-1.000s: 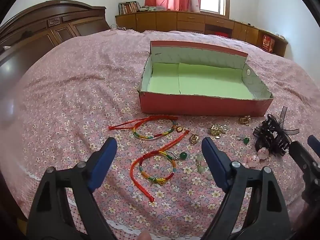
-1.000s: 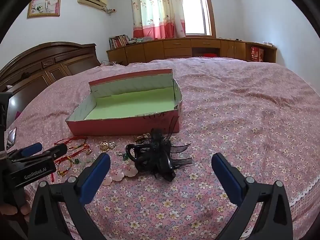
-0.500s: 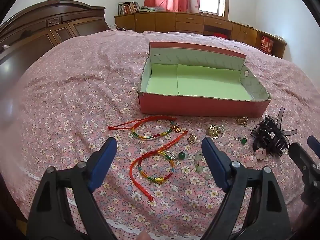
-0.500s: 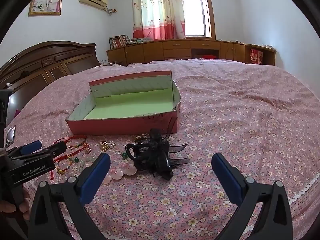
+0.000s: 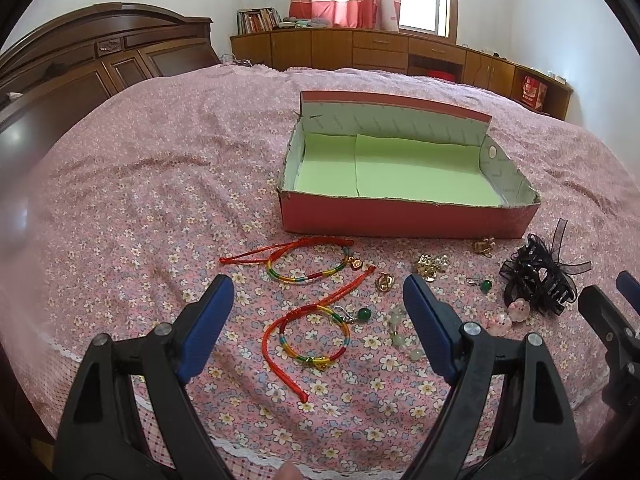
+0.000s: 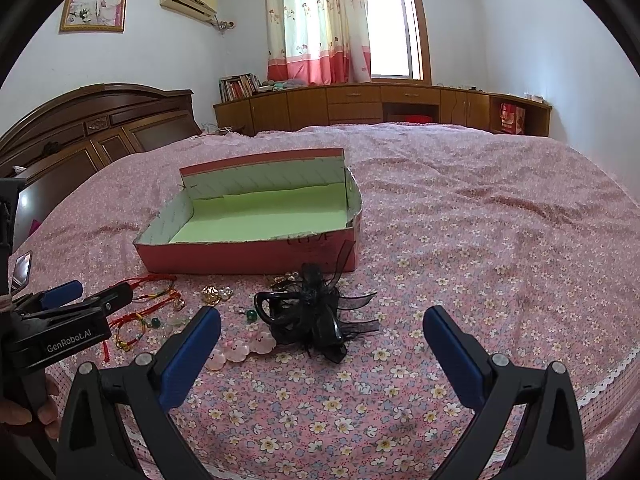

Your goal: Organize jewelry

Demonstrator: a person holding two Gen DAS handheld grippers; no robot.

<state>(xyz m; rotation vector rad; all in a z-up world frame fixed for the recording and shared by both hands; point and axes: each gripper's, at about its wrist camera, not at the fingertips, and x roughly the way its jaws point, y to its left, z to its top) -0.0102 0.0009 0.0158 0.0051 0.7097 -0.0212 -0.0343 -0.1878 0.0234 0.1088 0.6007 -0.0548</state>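
While the red box (image 5: 404, 216) on the bed sits empty, nothing stowed yet: bracelets (image 5: 306, 268), earrings (image 5: 430, 266), black hair clip (image 6: 316, 316) all loose before it, left gripper (image 5: 318, 328) and right gripper (image 6: 322, 344) spread wide, empty.

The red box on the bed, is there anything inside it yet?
No jewelry shows inside the red box, only its green lining. The near front wall hides a thin strip of the floor, so something tiny there could not be seen.

On the bedspread lie two red cord bracelets (image 5: 306, 268) (image 5: 310, 338), one red box (image 5: 404, 216), one black hair claw (image 5: 536, 280), two pink charms (image 5: 508, 318) and several small gold trinkets (image 5: 430, 266), uncountable.
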